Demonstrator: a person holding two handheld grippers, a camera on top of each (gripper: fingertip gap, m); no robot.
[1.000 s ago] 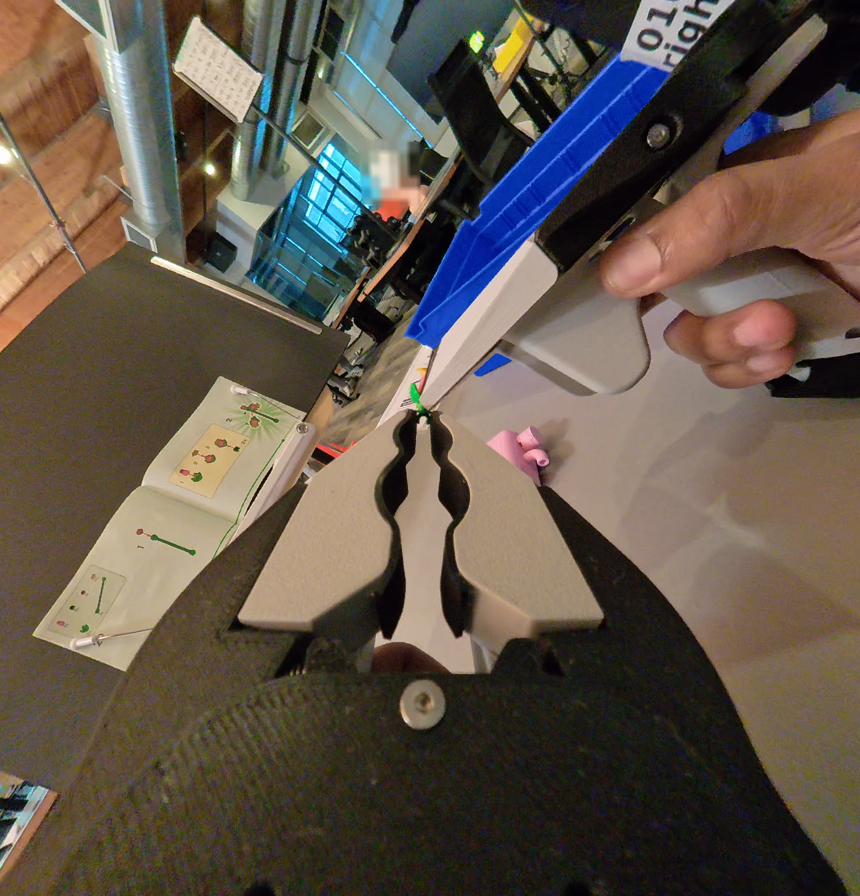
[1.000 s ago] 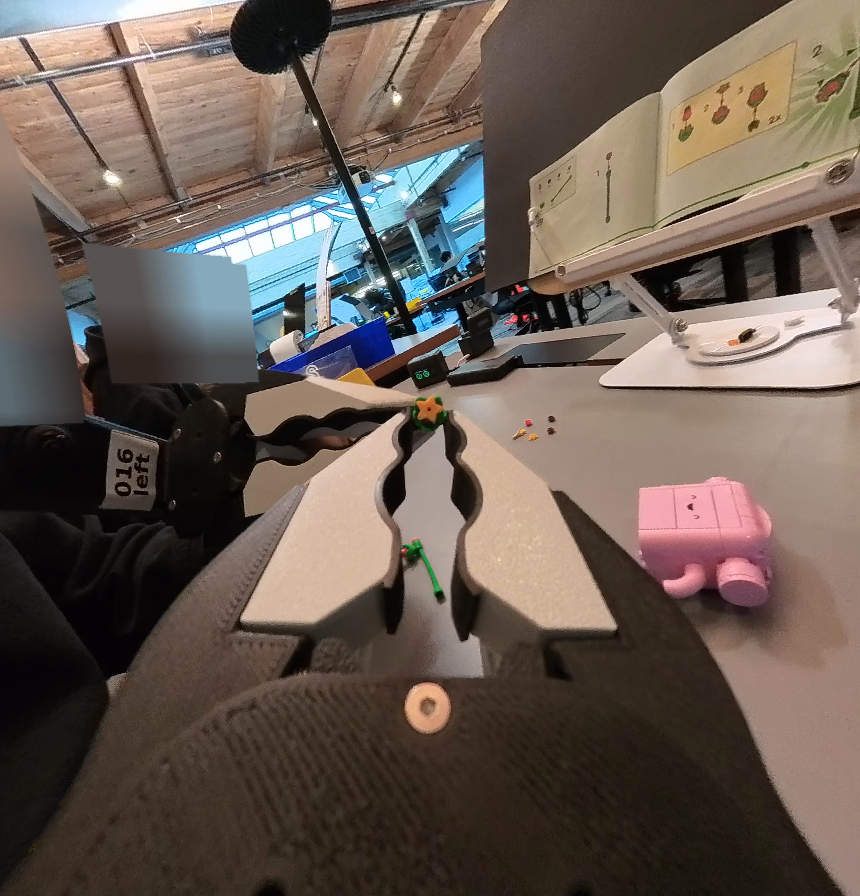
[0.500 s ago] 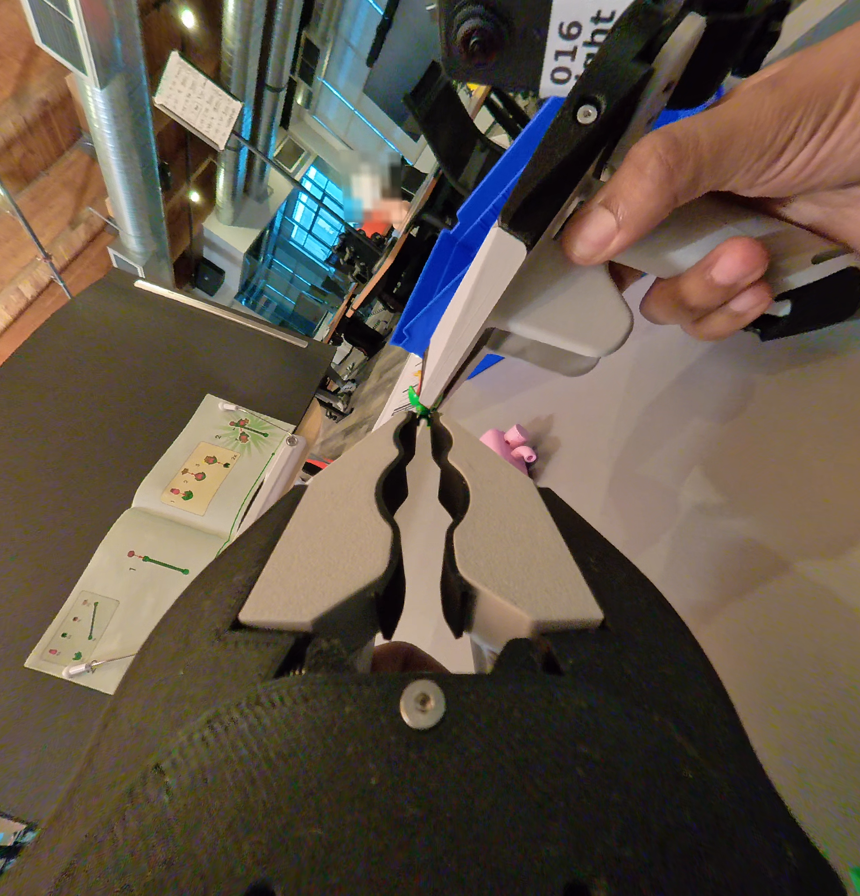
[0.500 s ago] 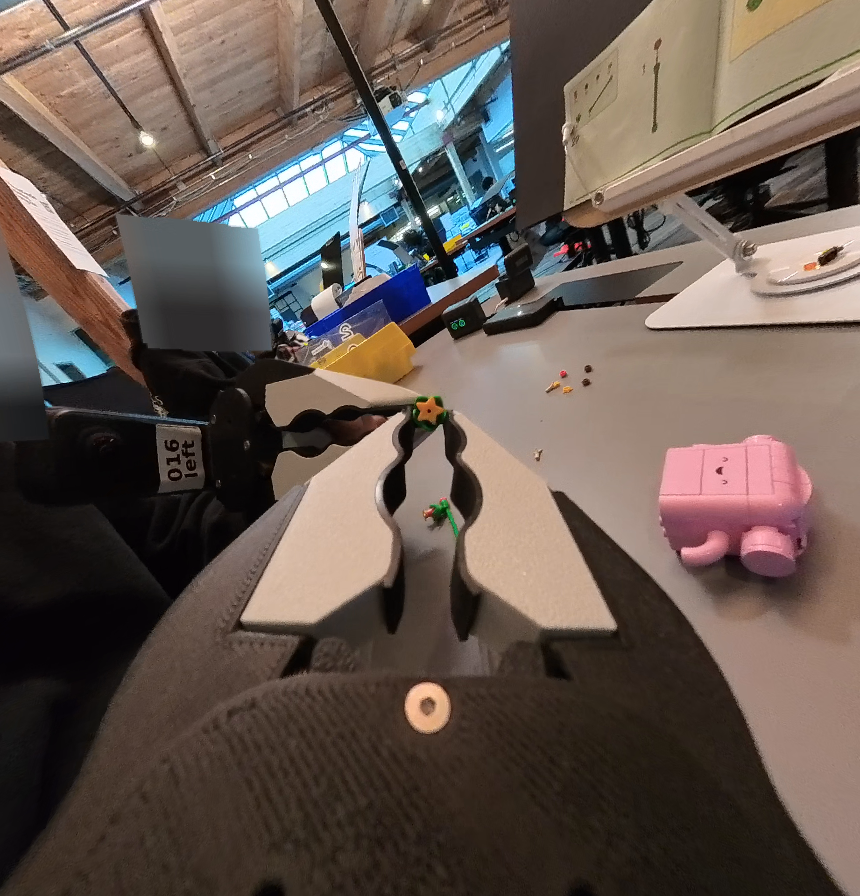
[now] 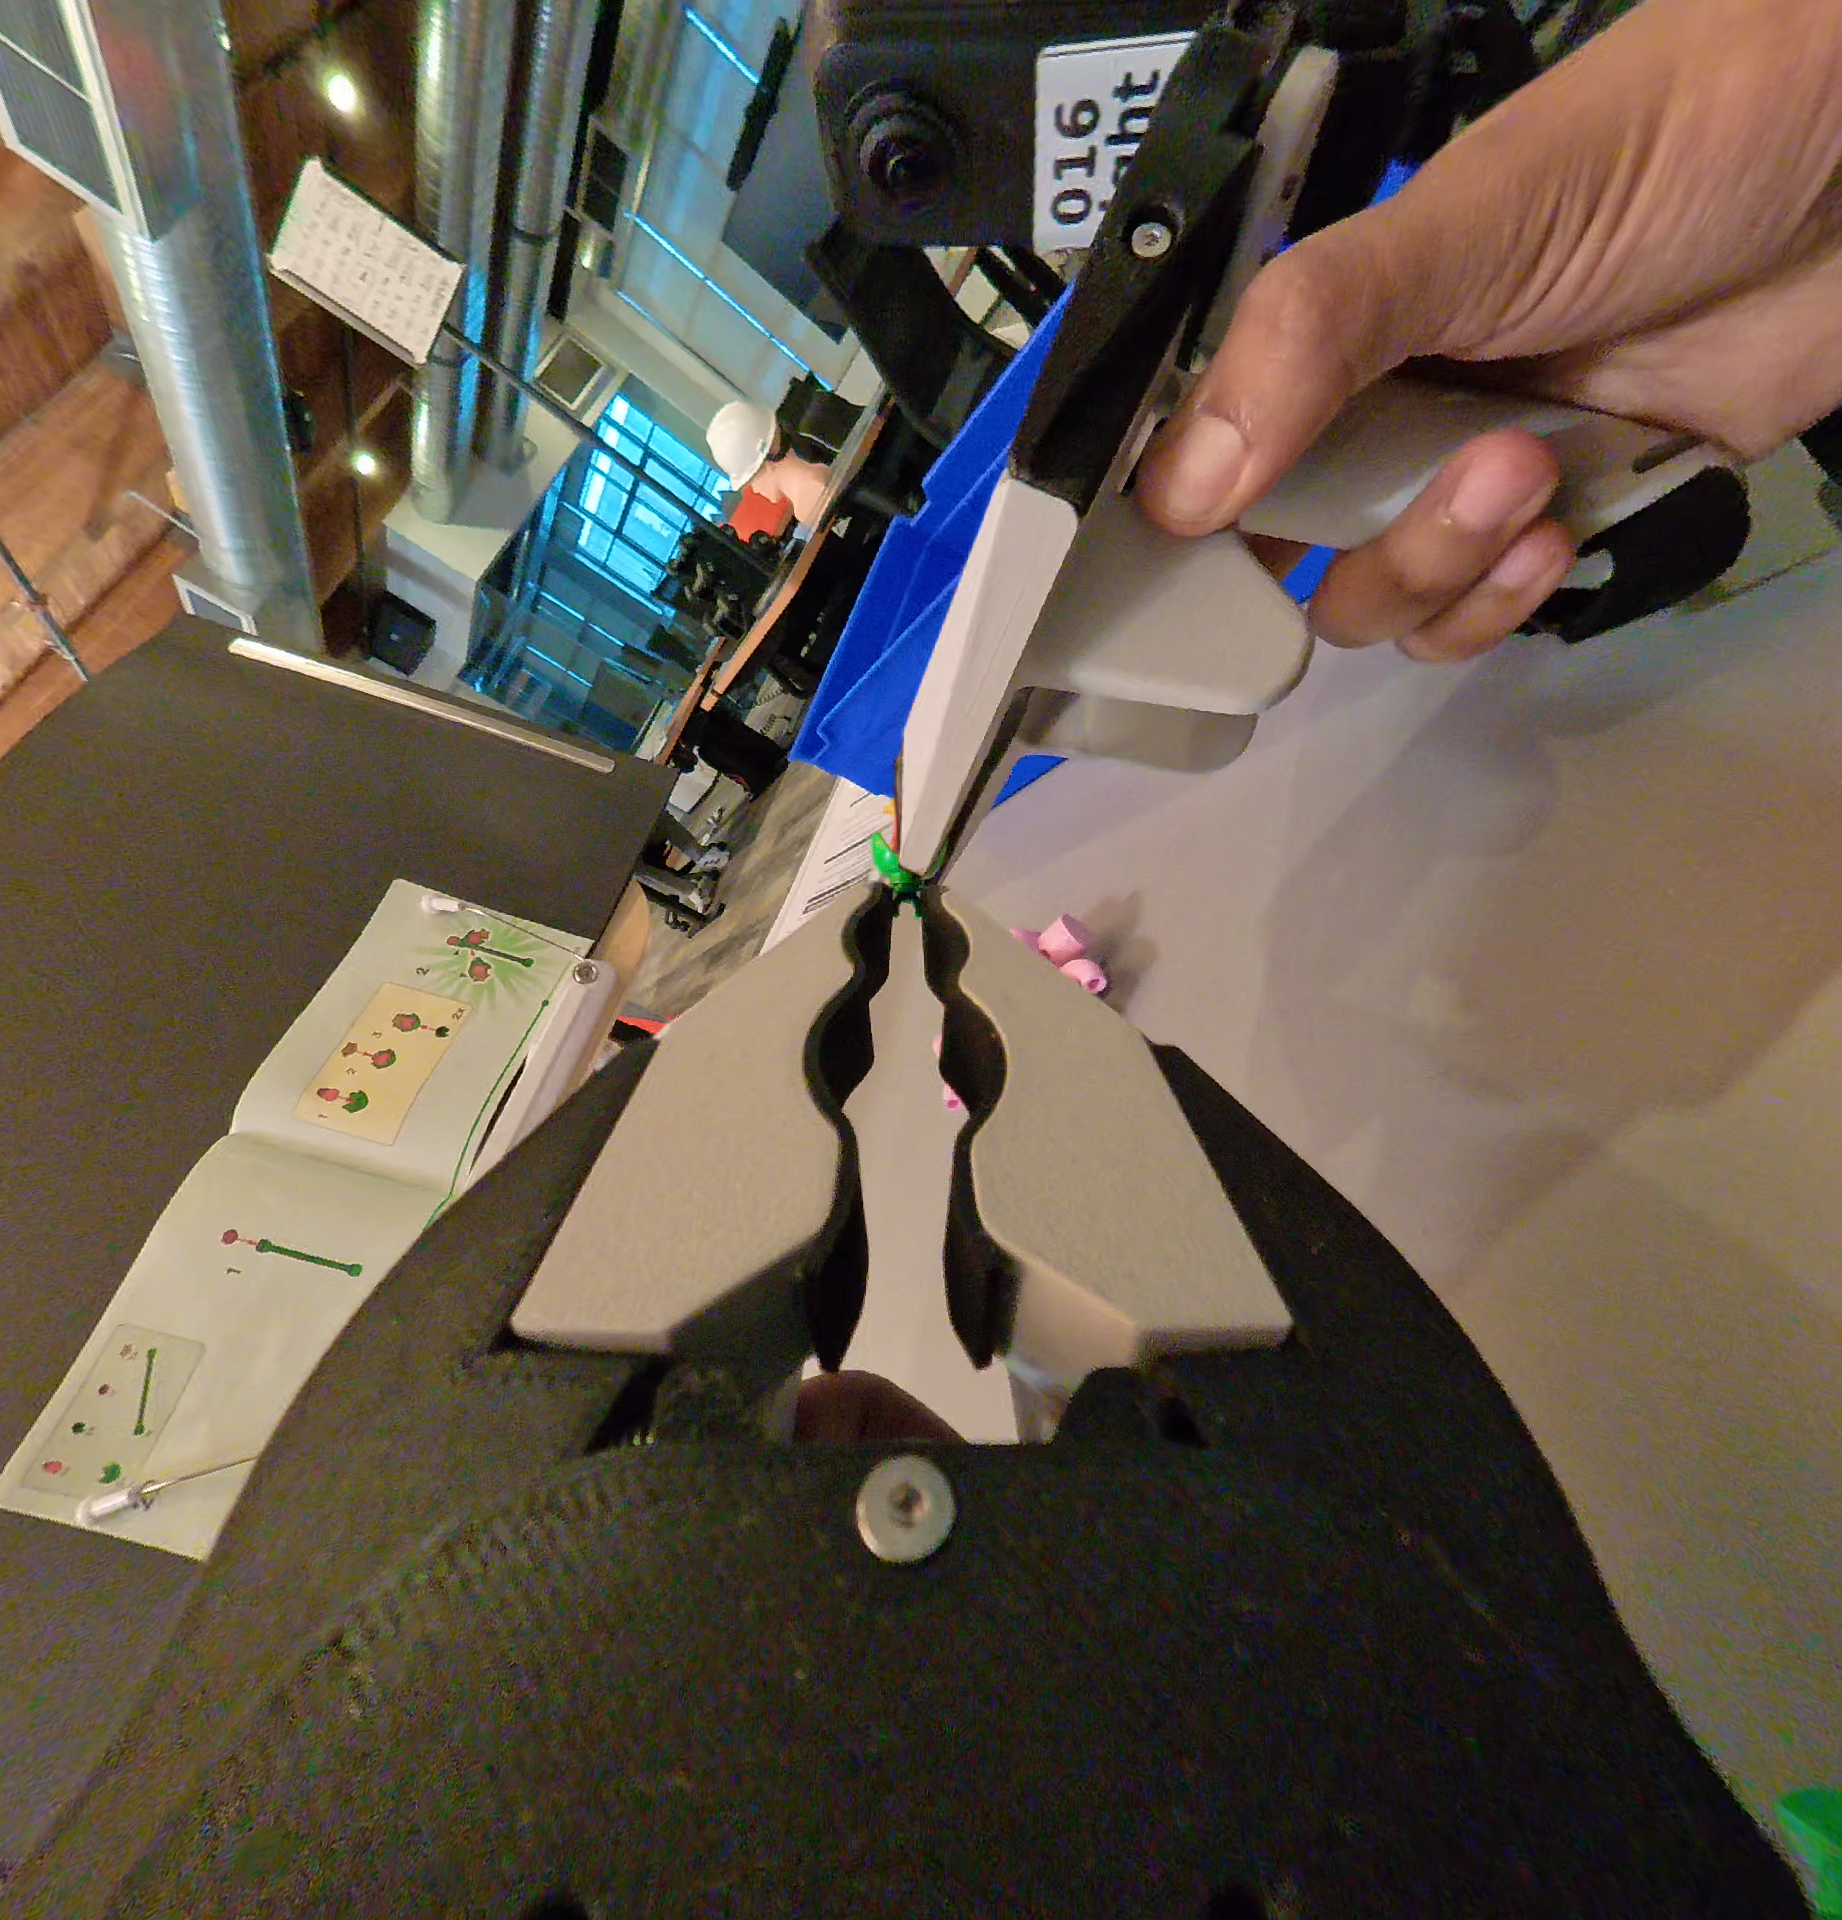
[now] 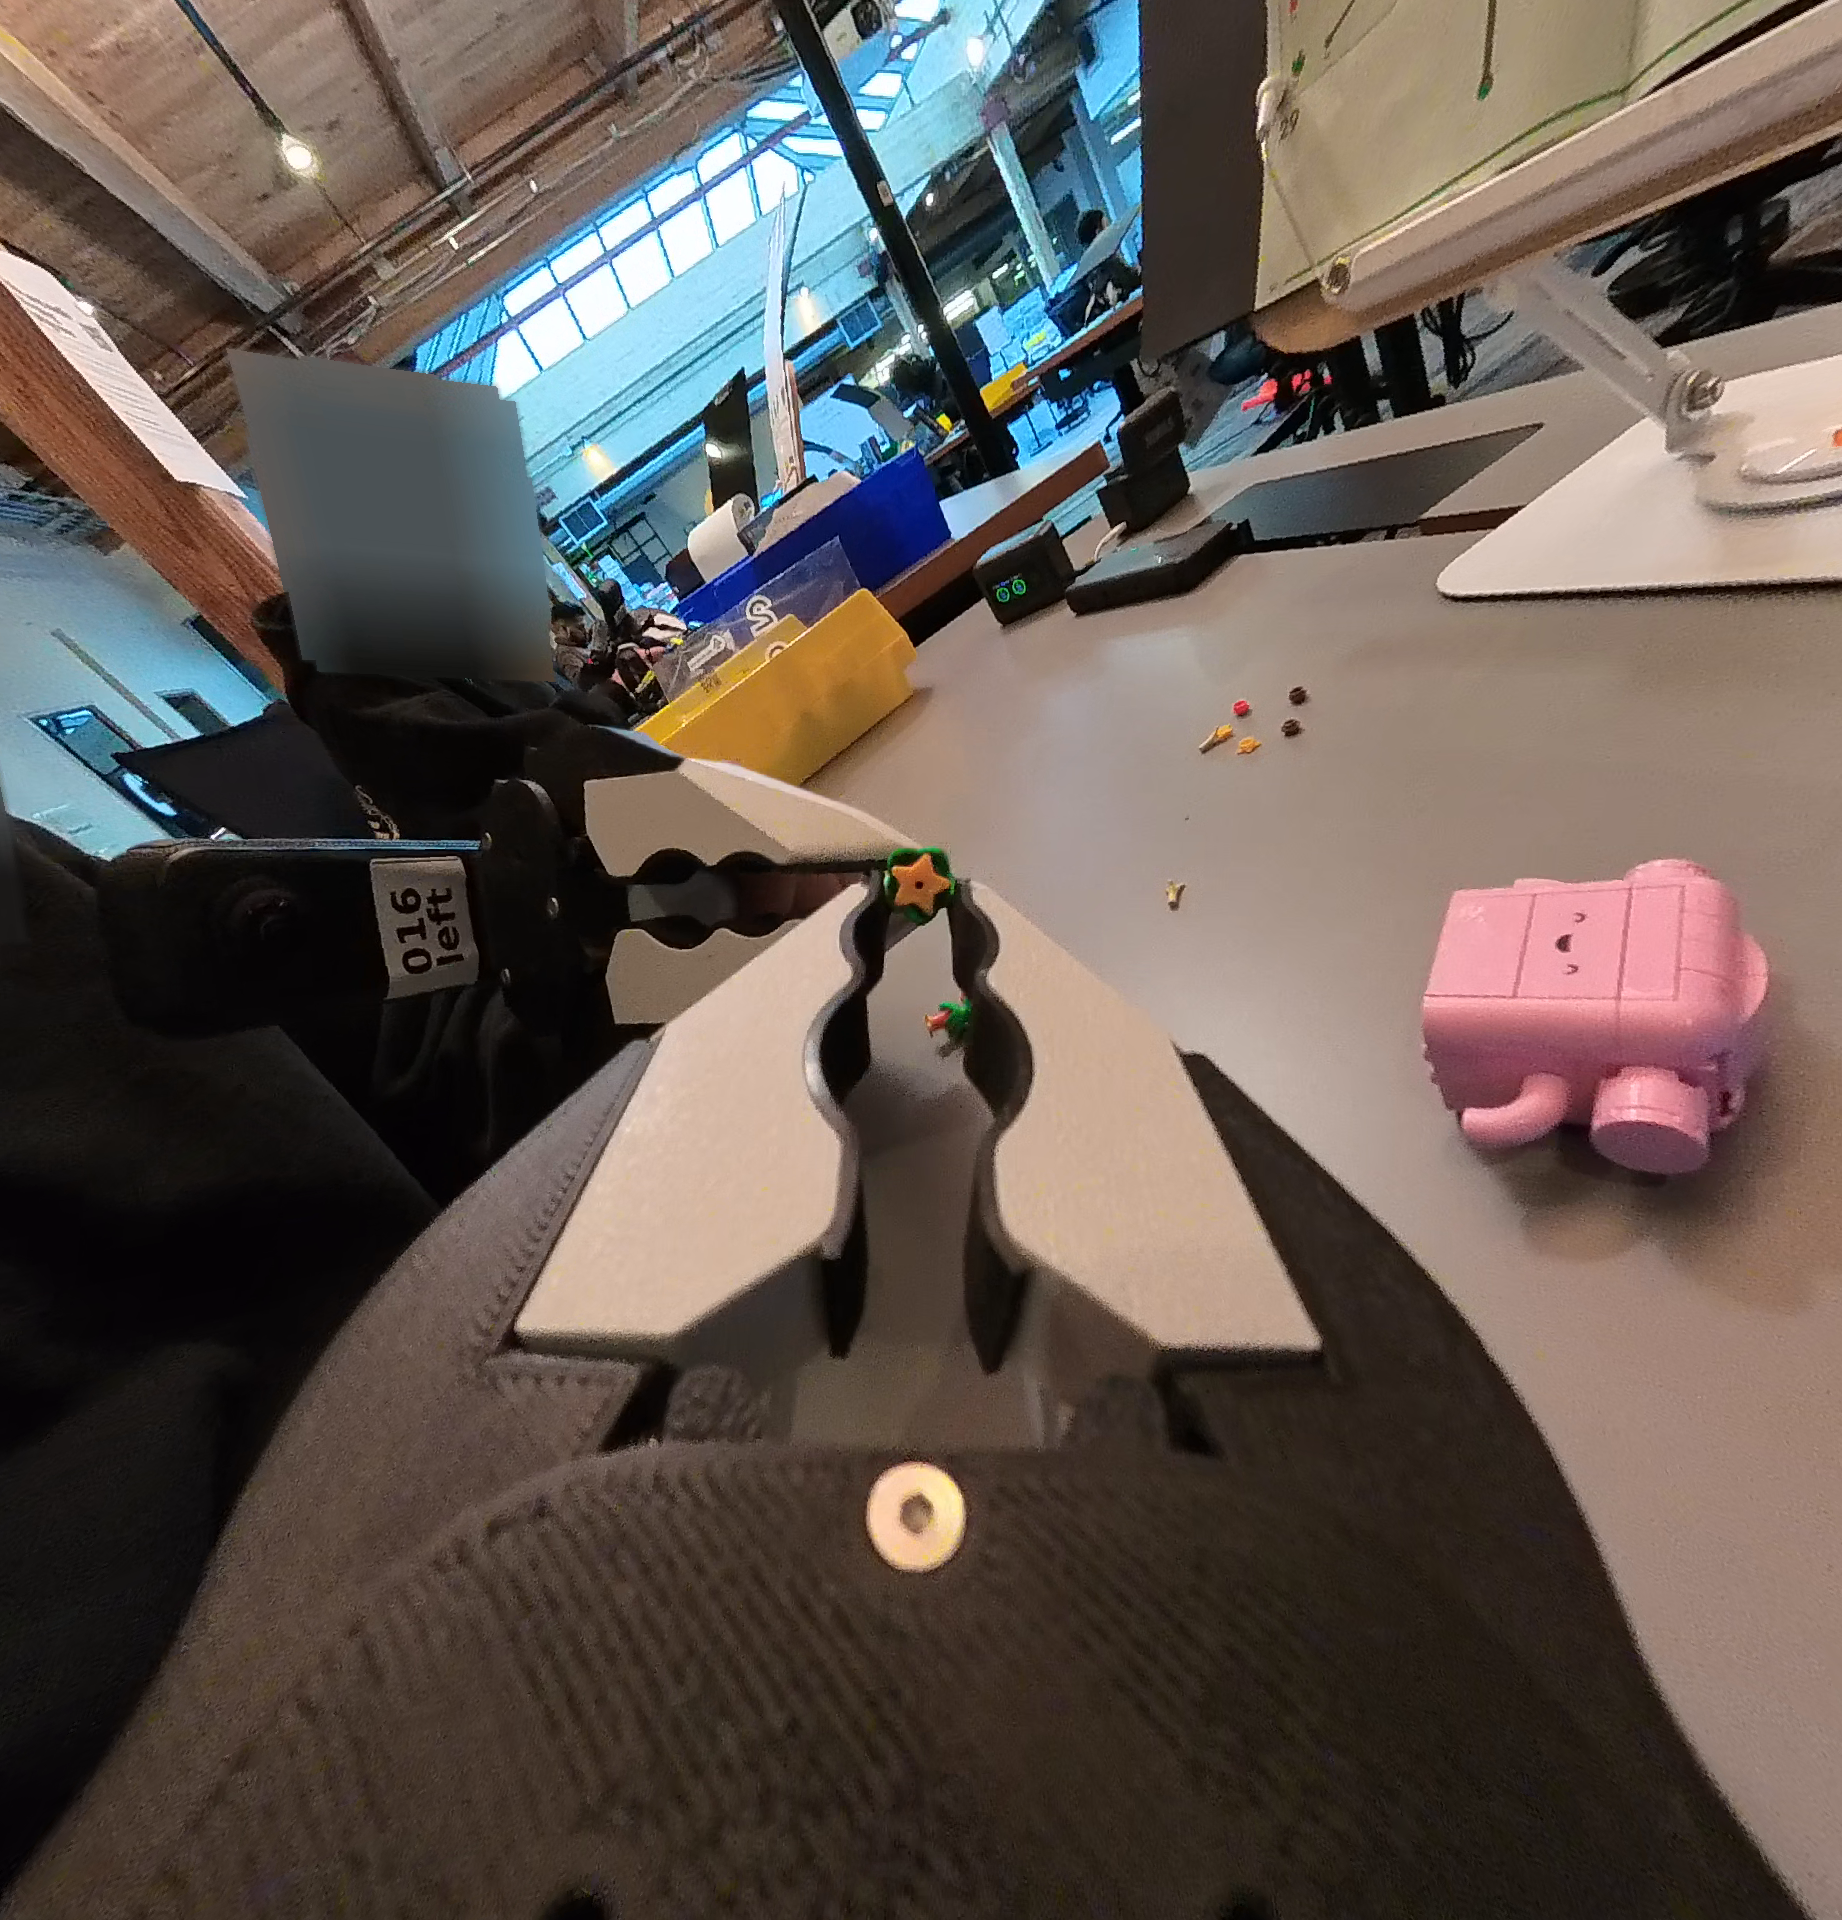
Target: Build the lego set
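Two grippers, left gripper (image 5: 901,902) and right gripper (image 6: 919,883), meet above the grey surface (image 6: 1416,1403), jaws clamped on one tiny green flower piece (image 6: 919,883); uneven squeeze could flick it away.

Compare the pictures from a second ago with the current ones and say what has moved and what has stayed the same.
Both views tilt further: the instruction booklet slides towards the upper right of the right wrist view, and the pink toy looms larger. Unchanged: the right hand-held gripper stays shut on the green and orange flower piece, and the left hand-held gripper still pinches its thin stem; no grip was taken or released.
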